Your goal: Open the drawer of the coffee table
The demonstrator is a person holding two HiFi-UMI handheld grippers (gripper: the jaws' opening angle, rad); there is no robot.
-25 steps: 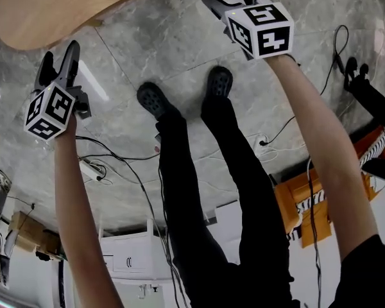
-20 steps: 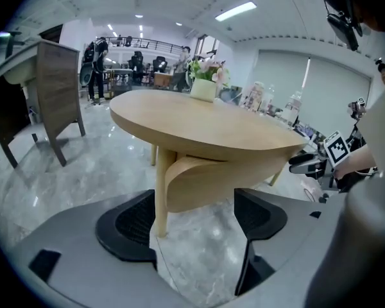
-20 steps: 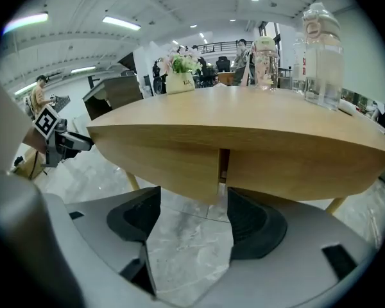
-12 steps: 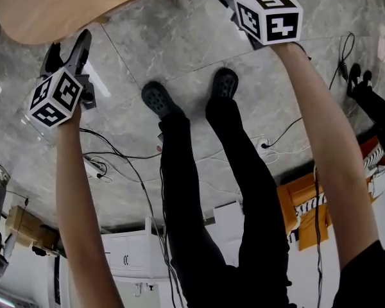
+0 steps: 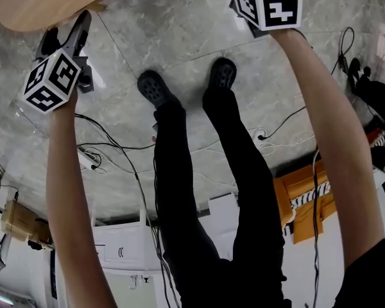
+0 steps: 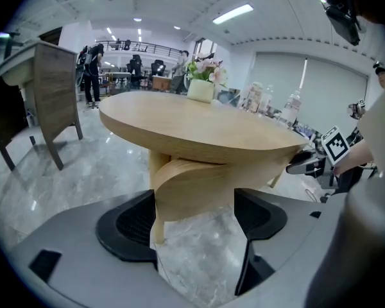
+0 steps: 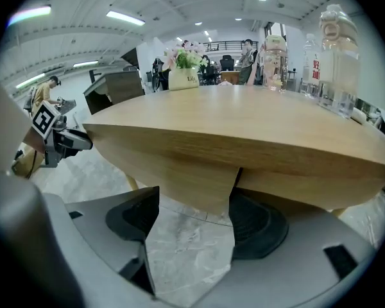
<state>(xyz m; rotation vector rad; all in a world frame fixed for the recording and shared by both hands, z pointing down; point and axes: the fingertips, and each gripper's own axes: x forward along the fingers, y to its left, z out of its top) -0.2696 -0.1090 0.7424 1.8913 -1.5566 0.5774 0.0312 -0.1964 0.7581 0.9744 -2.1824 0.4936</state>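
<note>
Our left tool (image 6: 192,226) and right tool (image 7: 196,230) have just been opening wide, empty; the coffee table's (image 6: 199,124) curved drawer (image 6: 199,185), we judge, lies straight ahead of both.

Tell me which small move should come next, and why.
Probably ease the left gripper forward toward what looks like the drawer, curved under the tabletop: its jaws have just been opening, nothing is between them yet, and the drawer lies straight ahead.

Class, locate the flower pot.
In the right gripper view the flower pot stands at the far side of the table, left of the bottles.
</note>
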